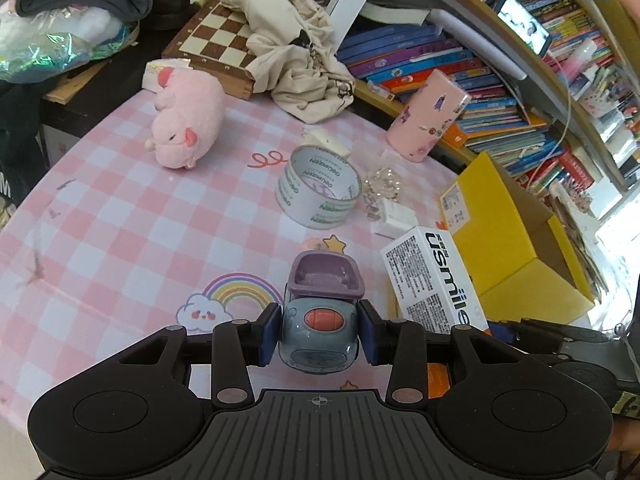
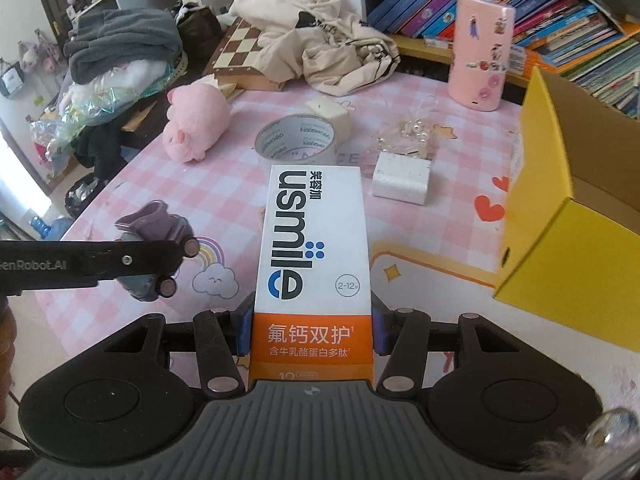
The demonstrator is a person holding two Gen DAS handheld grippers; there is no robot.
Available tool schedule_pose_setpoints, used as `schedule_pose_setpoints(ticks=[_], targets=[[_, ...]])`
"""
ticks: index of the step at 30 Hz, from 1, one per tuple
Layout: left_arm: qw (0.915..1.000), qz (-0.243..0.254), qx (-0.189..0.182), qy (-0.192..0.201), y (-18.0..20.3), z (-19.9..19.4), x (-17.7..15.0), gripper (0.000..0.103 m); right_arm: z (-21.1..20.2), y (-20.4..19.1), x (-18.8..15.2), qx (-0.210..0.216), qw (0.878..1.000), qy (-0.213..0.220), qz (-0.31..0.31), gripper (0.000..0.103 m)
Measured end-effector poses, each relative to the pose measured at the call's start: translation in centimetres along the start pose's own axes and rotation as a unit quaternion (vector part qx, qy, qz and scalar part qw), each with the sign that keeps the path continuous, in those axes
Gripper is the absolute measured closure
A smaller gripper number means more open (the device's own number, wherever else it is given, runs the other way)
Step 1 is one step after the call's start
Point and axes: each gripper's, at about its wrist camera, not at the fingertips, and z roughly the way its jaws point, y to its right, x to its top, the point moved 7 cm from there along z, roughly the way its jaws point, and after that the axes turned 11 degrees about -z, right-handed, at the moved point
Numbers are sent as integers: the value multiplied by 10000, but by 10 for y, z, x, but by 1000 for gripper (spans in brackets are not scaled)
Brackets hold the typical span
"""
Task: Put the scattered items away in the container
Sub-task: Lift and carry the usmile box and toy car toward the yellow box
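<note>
Above the pink checked desk (image 1: 120, 208), a toy car (image 1: 320, 320) is clamped in the left claw (image 1: 319, 332) and a toothpaste box (image 2: 314, 264) in the right claw (image 2: 312, 332), both awaiting carriage rightward into the open yellow box (image 2: 560, 200).

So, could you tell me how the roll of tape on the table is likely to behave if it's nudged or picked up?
The tape roll lies flat on its side, so a nudge should slide it rather than roll it. Its wide hollow core suggests it's light, and probably stiff enough to pinch by the wall. Stood on edge, it would likely roll.
</note>
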Motion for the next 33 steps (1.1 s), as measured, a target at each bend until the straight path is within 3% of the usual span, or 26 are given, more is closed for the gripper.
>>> schedule_pose_setpoints(ticks=[8, 16, 33], targets=[[9998, -3, -141, 133, 0, -27, -8, 64, -25, -15, -12, -20, 9998, 177, 80, 53], [9983, 38, -277, 516, 5, -53, -11, 64, -42, -24, -25, -111, 9995, 228, 172, 53], [9974, 304, -639, 118, 27, -50, -42, 64, -72, -17, -63, -477, 9972, 201, 540, 53]])
